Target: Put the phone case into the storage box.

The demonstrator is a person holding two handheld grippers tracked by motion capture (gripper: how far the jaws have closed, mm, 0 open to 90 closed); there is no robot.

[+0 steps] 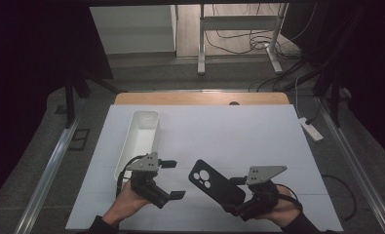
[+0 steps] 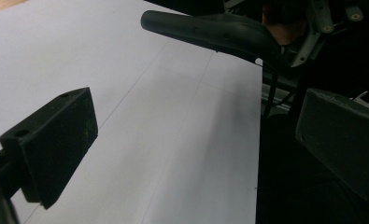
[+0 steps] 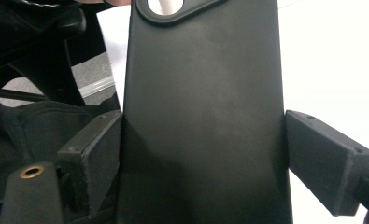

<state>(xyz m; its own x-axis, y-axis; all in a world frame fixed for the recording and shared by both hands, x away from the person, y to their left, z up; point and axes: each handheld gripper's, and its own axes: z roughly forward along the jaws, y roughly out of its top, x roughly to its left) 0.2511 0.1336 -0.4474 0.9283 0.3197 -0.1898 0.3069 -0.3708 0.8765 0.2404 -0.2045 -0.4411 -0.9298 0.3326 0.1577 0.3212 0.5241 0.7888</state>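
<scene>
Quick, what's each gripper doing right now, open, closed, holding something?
Left gripper: open, holding nothing.
Right gripper: closed on the black phone case, jaws pressed against its two long edges.

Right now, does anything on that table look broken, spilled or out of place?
Nothing stands out. The white bin sits upright on the white table with no spill. The black phone case is off the surface only because the right hand-held gripper clamps its sides. The left hand-held gripper is open.

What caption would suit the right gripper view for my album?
The right gripper clamps a black phone case across its width, above the white table.
</scene>
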